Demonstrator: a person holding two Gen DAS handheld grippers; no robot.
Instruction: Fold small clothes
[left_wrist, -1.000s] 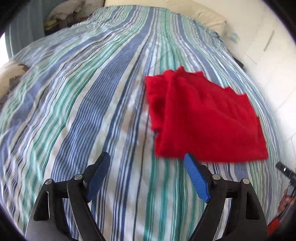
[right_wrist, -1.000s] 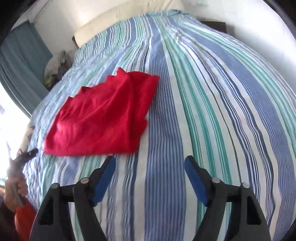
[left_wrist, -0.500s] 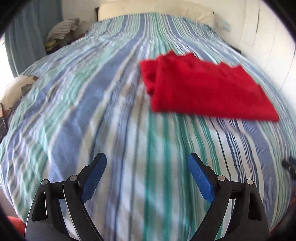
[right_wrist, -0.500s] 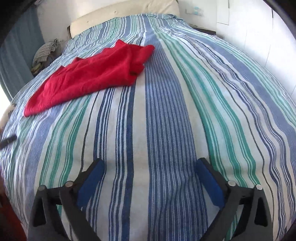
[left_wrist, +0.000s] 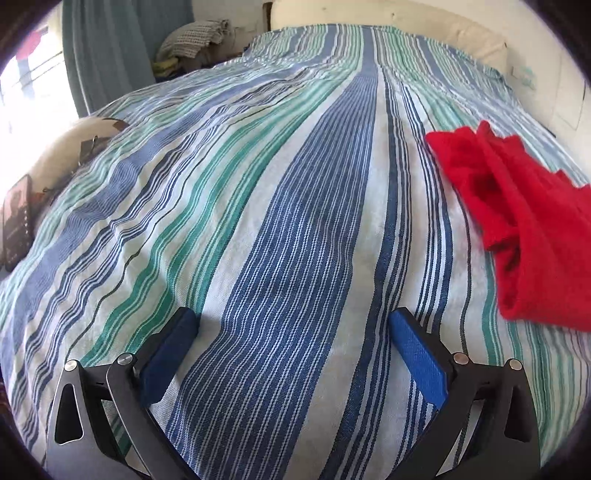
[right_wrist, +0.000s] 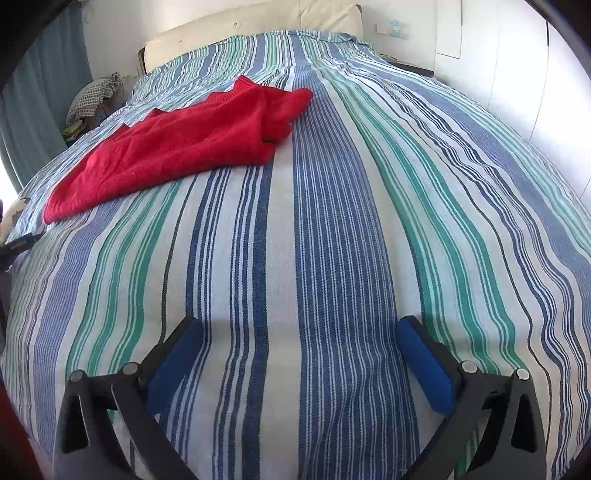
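Both the left claw and right claw are hovering wide apart, holding nothing; the folded red garment is lying well ahead on the bed, seemingly needing only another fold or nothing.

Striped bed lay bare ahead of both views; only the red garment occupied its surface, nearer the left side.

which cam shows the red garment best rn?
Right wrist: the whole red garment lies in view on the striped bedspread, every edge visible. Left wrist catches only part of it, cut off at the frame's right edge.
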